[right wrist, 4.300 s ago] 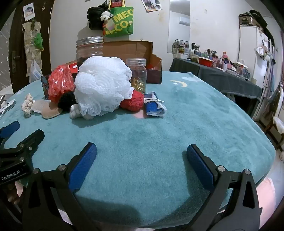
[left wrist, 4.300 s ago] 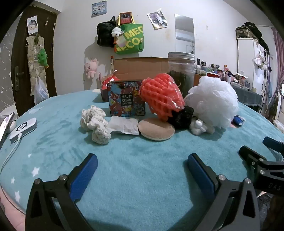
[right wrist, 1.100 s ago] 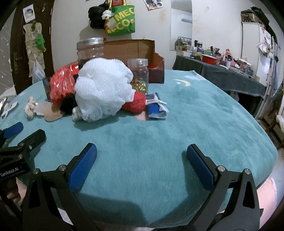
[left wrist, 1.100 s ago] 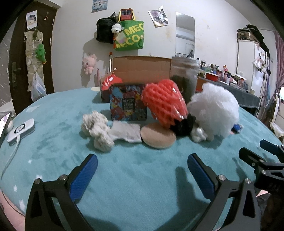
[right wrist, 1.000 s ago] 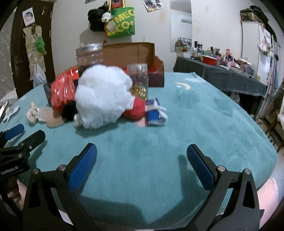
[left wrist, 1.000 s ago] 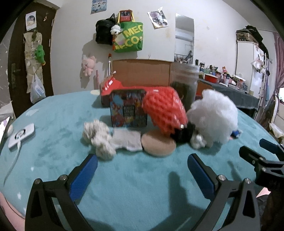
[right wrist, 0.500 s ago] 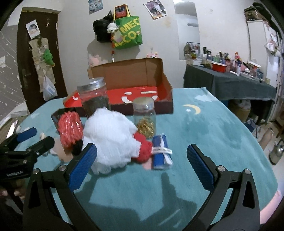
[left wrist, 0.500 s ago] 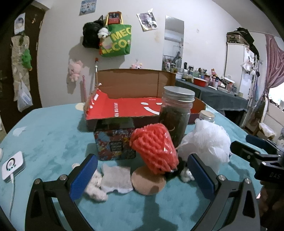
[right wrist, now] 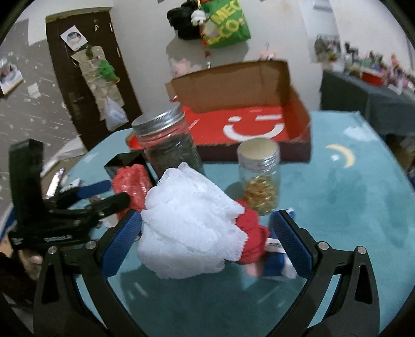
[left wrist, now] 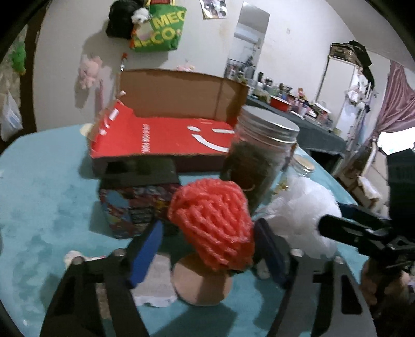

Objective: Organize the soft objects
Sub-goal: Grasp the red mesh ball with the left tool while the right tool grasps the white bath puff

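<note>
Both grippers have moved in over the pile since a second ago. Our left gripper is closing around the red net, pads not clearly pressing yet, so that's our first pick. Our right gripper stays wide apart around the white puff, mid-frame. Behind them, upper middle, sits the open red box on the teal cloth; cluttered bedroom, green tote on the wall.

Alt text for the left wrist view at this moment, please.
The left gripper, jaws closing, straddles a red foam net on a teal tablecloth; whether its pads touch is unclear. Behind stand a patterned tin, a lidded jar and an open red-lined cardboard box; a white mesh pouf lies right.
</note>
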`<state>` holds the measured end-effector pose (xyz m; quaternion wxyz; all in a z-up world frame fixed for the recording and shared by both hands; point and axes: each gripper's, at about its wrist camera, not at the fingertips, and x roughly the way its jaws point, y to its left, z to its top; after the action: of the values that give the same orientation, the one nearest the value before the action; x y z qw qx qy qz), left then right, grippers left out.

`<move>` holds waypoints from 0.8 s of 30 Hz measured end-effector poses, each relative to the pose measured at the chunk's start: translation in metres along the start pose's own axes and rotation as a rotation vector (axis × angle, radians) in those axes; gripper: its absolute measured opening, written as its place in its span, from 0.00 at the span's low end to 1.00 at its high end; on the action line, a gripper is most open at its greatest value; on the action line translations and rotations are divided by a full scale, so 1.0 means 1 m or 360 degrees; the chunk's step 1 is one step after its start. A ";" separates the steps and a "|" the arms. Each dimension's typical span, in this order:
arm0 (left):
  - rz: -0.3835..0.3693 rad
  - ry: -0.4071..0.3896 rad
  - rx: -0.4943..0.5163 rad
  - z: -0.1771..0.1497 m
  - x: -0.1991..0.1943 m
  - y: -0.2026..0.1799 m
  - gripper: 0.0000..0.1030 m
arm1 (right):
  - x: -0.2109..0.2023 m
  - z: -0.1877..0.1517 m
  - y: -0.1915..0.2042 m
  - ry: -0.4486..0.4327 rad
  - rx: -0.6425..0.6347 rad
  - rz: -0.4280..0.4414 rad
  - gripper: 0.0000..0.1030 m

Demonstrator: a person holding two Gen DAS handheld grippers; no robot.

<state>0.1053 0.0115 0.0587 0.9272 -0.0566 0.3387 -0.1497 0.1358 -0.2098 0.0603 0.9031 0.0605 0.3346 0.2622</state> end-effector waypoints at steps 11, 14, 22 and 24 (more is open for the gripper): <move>-0.0078 -0.0046 0.0072 -0.004 -0.011 -0.009 0.37 | -0.005 -0.009 0.006 -0.0016 0.0021 0.0172 0.35; -0.0070 -0.0079 0.0107 -0.003 -0.018 -0.014 0.35 | -0.012 -0.009 0.010 -0.0057 0.0011 0.0146 0.30; -0.0082 -0.0160 0.0144 0.002 -0.040 -0.017 0.35 | -0.033 -0.006 0.022 -0.0191 -0.0032 0.0047 0.23; -0.0082 -0.0169 0.0146 0.003 -0.044 -0.016 0.35 | -0.038 -0.005 0.024 -0.0212 -0.0030 0.0047 0.22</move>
<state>0.0714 0.0099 0.0906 0.9413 -0.0304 0.2802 -0.1857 0.0984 -0.2094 0.0851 0.9200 0.0742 0.2704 0.2739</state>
